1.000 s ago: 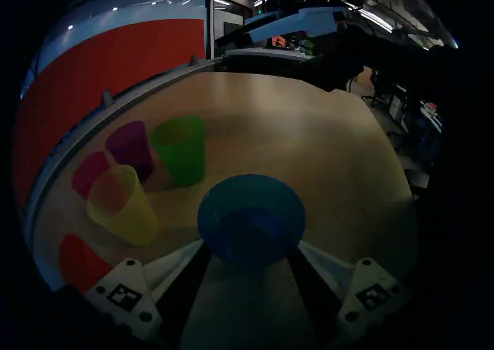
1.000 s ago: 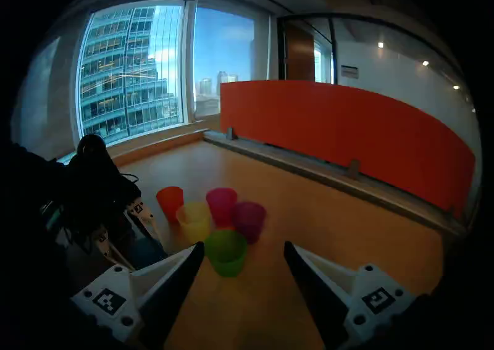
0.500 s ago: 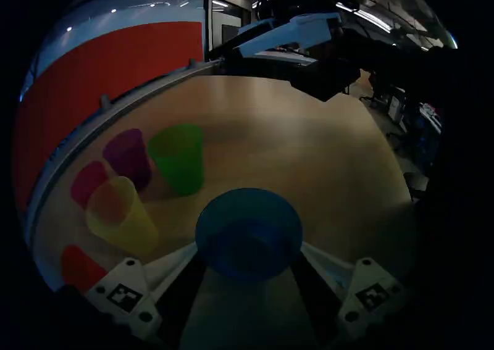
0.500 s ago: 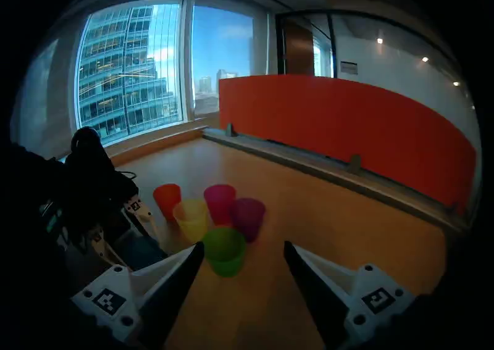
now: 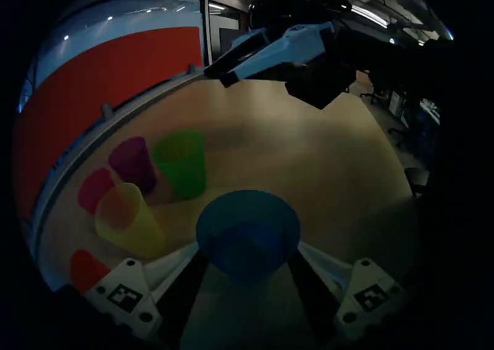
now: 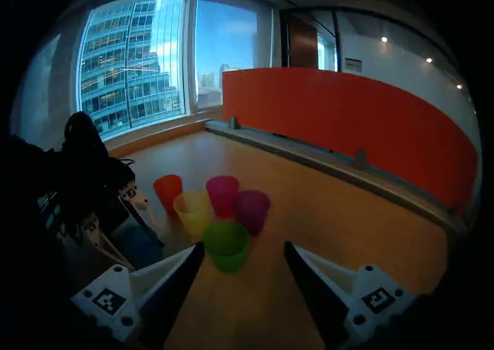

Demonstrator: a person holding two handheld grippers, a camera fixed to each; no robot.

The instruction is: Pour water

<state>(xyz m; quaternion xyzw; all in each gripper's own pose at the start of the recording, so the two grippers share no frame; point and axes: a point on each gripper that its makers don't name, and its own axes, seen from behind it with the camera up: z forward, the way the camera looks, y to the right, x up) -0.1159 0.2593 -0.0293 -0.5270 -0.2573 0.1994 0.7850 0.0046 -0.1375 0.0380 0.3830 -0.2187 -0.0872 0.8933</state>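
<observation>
In the left gripper view, my left gripper [image 5: 247,251] is shut on a blue cup [image 5: 247,226] whose open mouth faces the camera. Beyond it on the wooden table stand a green cup [image 5: 182,163], a purple cup [image 5: 131,163], a pink cup [image 5: 96,188], a yellow cup [image 5: 126,220] and a red cup [image 5: 86,270]. The right gripper [image 5: 231,63] hangs above the table's far side. In the right gripper view, my right gripper [image 6: 242,251] stands open with the green cup [image 6: 226,245] just ahead of its fingertips. The left gripper [image 6: 133,226] with the blue cup [image 6: 141,246] is at the left.
An orange partition [image 6: 370,121] on a grey rail borders the wooden table [image 6: 333,226]. Large windows [image 6: 136,66] lie behind the cups. A dark-sleeved arm [image 6: 80,171] holds the left gripper. Bare table stretches to the right of the cups.
In the left gripper view the right gripper has come nearer and lower over the table. In the right gripper view the cups have drawn slightly closer. The blue cup stays held.
</observation>
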